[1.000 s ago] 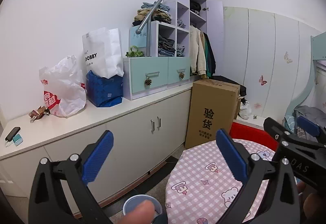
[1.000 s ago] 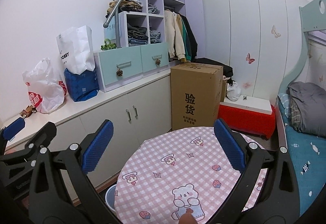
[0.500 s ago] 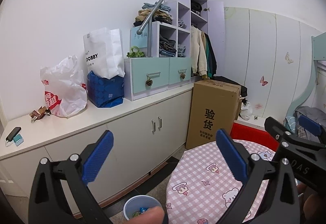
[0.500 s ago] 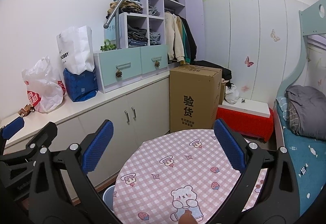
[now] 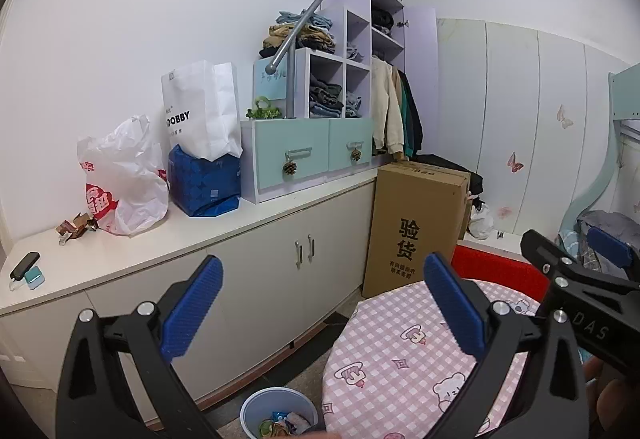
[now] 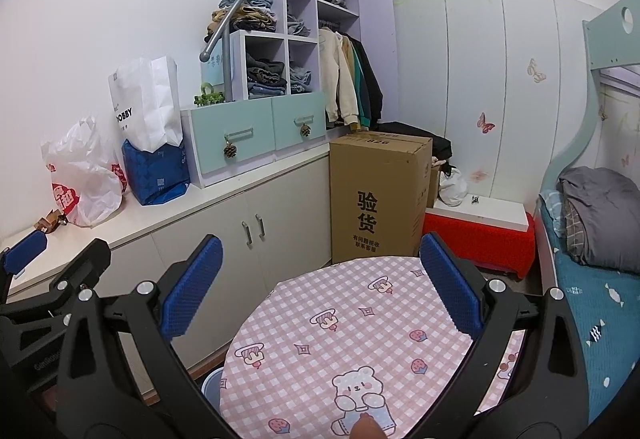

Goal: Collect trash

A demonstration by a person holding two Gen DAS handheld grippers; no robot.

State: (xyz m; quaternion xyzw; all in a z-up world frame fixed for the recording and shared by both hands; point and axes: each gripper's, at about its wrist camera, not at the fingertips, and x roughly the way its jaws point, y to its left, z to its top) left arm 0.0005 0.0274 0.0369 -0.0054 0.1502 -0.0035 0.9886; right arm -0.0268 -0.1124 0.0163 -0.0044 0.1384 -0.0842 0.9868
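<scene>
Left gripper (image 5: 320, 303): jaws spread, nothing between pads. Right gripper (image 6: 318, 285): jaws spread, also holding nothing. Both hover above round table (image 6: 344, 323) with pink checked cloth; visible tabletop bare, no litter on it. Trash bin (image 5: 256, 409) stands on floor just beside table, near cabinet (image 5: 256, 279); wrappers (image 5: 286, 423) already lie inside. Judgement: collection looks largely done for table area; near table edge hidden, so any remaining scraps cannot be ruled out.

Round table's pink-and-white checked cloth (image 6: 352, 323) carries bear prints. Pale blue plastic bin (image 5: 256, 409) holds multicoloured wrappers. Tall brown cardboard box (image 6: 376, 195) bears black characters. Drawer fronts (image 5: 308, 151) are mint green.
</scene>
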